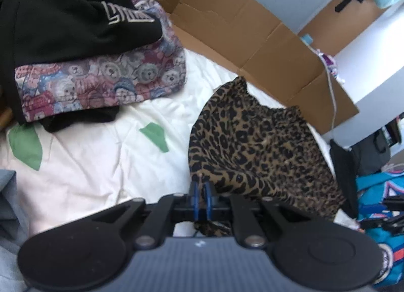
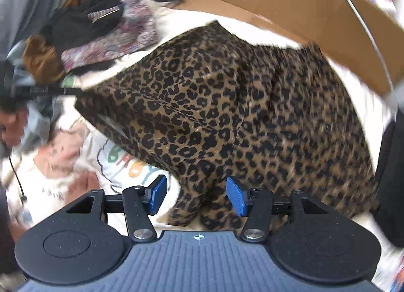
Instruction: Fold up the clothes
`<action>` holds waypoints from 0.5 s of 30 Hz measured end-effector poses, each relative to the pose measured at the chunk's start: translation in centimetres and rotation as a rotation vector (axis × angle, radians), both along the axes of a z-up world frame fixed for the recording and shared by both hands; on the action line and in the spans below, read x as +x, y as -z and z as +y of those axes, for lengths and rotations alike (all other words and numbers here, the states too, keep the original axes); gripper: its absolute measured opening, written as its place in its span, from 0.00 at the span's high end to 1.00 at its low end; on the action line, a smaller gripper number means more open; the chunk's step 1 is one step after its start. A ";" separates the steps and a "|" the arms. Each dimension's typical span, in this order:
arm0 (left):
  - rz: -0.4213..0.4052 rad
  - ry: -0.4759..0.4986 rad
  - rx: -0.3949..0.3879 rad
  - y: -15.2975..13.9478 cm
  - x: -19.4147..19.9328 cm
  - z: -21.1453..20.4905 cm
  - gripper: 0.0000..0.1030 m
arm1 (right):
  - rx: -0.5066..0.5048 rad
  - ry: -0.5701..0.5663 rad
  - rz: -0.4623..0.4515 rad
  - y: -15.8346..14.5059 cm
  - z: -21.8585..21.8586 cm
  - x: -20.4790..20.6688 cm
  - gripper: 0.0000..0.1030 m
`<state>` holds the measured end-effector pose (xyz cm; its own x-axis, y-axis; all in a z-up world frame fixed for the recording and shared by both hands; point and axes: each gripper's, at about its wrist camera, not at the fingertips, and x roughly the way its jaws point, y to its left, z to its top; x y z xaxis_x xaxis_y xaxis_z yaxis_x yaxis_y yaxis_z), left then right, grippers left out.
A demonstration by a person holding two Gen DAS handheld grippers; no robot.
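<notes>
A white bed cover point(image 1: 101, 165) with green patches spreads across the whole scene, and a flattened brown cardboard box point(image 1: 240, 31) leans along its far edge. On the right half of the bed lies the leopard-print garment point(image 1: 257, 145), rumpled and partly lifted at its near corner. To the left of it, well apart, sits a pile of clothes: a black sweatshirt point(image 1: 70, 21) with pale lettering rests on top of a teddy-bear print fabric point(image 1: 101, 77), with more dark cloth poking out beneath. A bright turquoise item point(image 1: 378, 191) lies off the right side of the bed. Nearer the right wrist camera, a white printed shirt point(image 2: 121, 165) with coloured letters lies flat just beside the leopard-print garment, partly under its edge.

The left gripper point(image 1: 201, 193) is clenched on the near corner of the leopard-print garment, its blue pads point(image 1: 208, 196) pressed together with a pinch of the fabric between them. The right gripper point(image 2: 197, 196) stands released, blue pads point(image 2: 160, 194) spread wide, a fold of the same garment hanging between them without either pad visibly touching it; this view is blurred
</notes>
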<state>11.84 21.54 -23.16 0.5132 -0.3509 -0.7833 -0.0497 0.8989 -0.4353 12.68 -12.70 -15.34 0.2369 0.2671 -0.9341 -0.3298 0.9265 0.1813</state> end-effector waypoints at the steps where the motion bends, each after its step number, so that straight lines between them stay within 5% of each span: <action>1: 0.006 -0.009 0.025 0.3 -0.2 0.1 0.93 | 0.022 0.030 0.009 0.2 0.1 -0.3 0.43; 15: 0.018 -0.056 -0.002 3.8 -3.0 3.0 0.59 | 0.027 0.327 -0.076 4.6 3.3 -6.6 0.42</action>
